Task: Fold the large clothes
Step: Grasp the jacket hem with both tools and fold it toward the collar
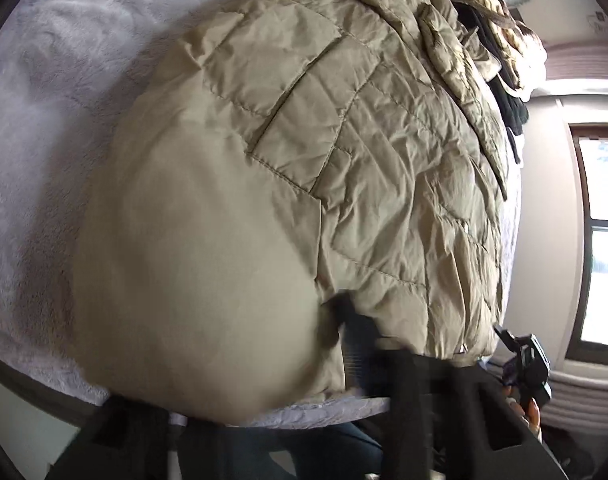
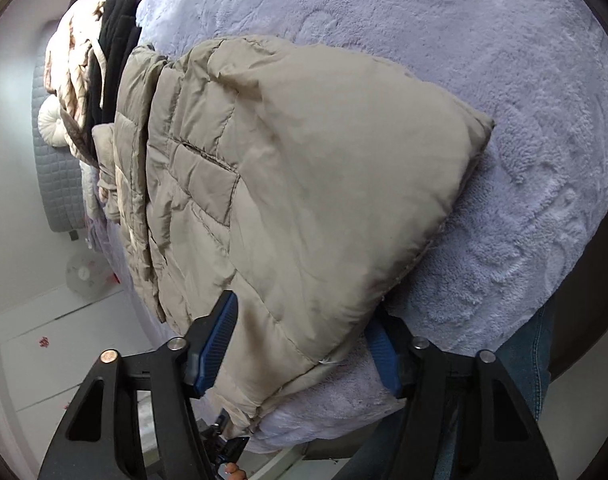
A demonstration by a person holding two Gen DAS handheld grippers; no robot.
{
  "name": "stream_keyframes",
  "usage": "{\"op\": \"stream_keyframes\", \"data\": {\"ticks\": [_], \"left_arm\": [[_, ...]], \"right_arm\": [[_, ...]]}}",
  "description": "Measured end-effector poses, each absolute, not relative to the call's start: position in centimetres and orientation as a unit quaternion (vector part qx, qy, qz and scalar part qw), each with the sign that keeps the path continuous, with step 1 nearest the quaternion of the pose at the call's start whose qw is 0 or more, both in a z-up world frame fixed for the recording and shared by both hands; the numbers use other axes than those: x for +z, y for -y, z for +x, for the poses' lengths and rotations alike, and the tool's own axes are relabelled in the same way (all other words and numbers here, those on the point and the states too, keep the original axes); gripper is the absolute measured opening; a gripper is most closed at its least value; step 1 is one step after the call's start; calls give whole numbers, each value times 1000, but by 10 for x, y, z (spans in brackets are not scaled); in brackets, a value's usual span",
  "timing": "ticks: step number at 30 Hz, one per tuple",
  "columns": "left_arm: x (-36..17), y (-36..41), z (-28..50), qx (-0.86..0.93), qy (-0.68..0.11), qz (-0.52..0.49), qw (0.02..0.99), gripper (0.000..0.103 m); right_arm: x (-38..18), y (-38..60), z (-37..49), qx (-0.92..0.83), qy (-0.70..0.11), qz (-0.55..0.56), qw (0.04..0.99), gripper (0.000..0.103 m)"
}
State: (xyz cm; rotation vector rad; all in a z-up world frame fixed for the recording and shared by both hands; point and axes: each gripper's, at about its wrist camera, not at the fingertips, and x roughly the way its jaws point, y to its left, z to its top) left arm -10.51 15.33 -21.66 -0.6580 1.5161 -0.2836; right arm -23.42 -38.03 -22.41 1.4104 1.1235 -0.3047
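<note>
Spread with a pale lilac plush blanket [image 2: 484, 60], a bed carrying the work. Across it, a large beige quilted puffer jacket [image 2: 304, 184], lying flat with its near hem at the bed's near edge and its far end running up against a heap of other clothes [image 2: 103, 56], black and cream, at the far left of the right wrist view. Step in hand, judged from the lie of things: taking hold of the near hem at two spots, ahead of a first fold. Right tongs [image 2: 299, 344] straddling the near corner of the hem, blue pads on either side of the cloth, one above and one below, partly closed but seemingly not yet pinching; gap visible on the lower side. Left tongs [image 1: 368, 344] dark and blurred in their own view, buried in the hem further along, drawn nearly together and apparently nipping a thin pinch of the jacket, though the contact itself too smeared to confirm. Next, most likely: finish closing the right pads firmly on the hem, then lift both corners together and carry them toward the far end, keeping the slippery padded shell from sliding out or ballooning.
</note>
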Motion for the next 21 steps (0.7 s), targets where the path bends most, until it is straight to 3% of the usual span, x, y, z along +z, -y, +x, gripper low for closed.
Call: {"op": "stream_keyframes", "data": {"ticks": [1, 2, 4, 14, 21], "left_arm": [[-216, -155, -104, -130, -670, -293, 669, 18], [-213, -157, -103, -138, -667, -293, 671, 14], [-203, -158, -98, -156, -656, -296, 676, 13], [-130, -165, -54, -223, -583, -321, 713, 13], [-63, -167, -12, -215, -499, -345, 765, 13]], "right_arm": [[-224, 381, -234, -135, -484, 613, 610, 28], [-222, 381, -234, -136, -478, 616, 612, 16], [-215, 379, -232, -137, -471, 608, 624, 10], [-148, 381, -195, -77, -432, 572, 693, 6], [-79, 392, -118, 10, -407, 526, 747, 5]]}}
